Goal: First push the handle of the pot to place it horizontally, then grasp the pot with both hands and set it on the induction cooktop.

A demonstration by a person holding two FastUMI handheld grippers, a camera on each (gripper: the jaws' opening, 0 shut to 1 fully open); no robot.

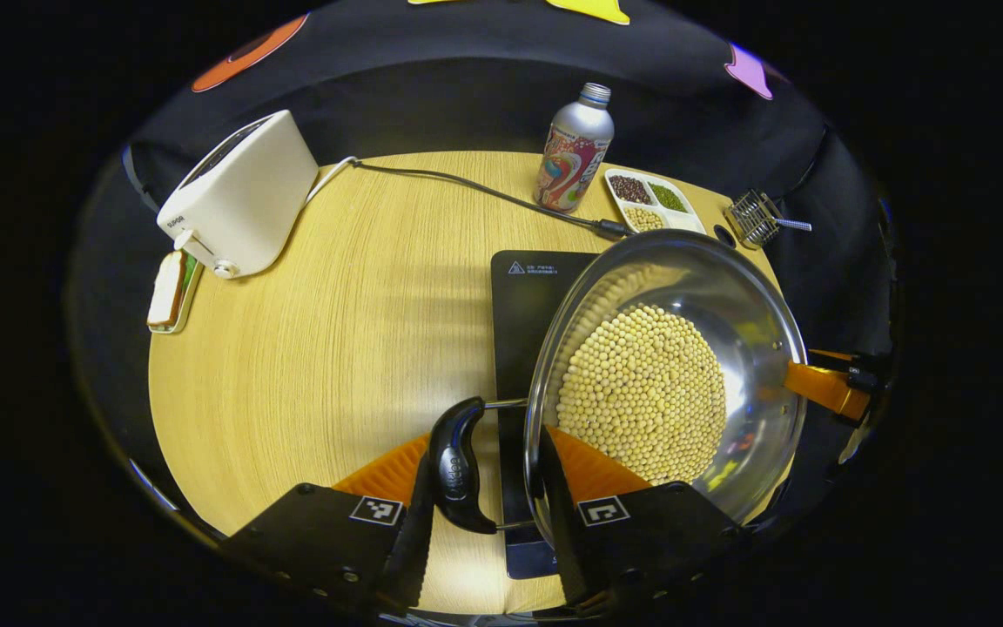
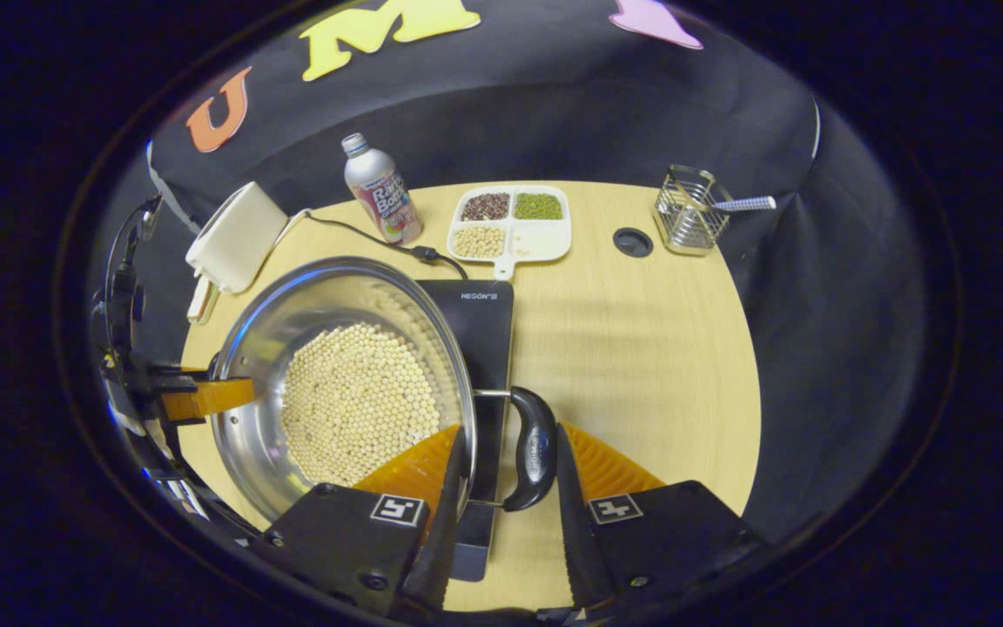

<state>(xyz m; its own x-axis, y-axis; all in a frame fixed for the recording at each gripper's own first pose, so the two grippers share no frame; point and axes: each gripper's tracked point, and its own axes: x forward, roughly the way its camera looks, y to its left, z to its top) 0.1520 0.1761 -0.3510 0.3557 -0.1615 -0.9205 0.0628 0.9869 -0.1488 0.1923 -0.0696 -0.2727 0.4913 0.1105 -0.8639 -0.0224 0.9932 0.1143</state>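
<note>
A steel pot (image 1: pixel 745 313) holding pale beans (image 1: pixel 641 392) sits over the black induction cooktop (image 1: pixel 528 296); whether its base touches the cooktop I cannot tell. In the left gripper view, my left gripper (image 1: pixel 486 444) is shut across the pot's black side handle (image 1: pixel 454 470) and the rim beside it. At the far rim the right gripper (image 1: pixel 832 387) shows. In the right gripper view, my right gripper (image 2: pixel 510 431) is shut the same way on the opposite handle (image 2: pixel 536 448) of the pot (image 2: pixel 292 313), above the cooktop (image 2: pixel 480 322). The left gripper (image 2: pixel 197 396) holds the far side.
On the round wooden table (image 1: pixel 336 348) stand a white toaster (image 1: pixel 240 196) with a cord, a bottle (image 1: pixel 575 148), a divided dish of beans (image 1: pixel 654 200) and a wire basket (image 1: pixel 754 218). A small plate with toast (image 1: pixel 172 290) lies by the toaster.
</note>
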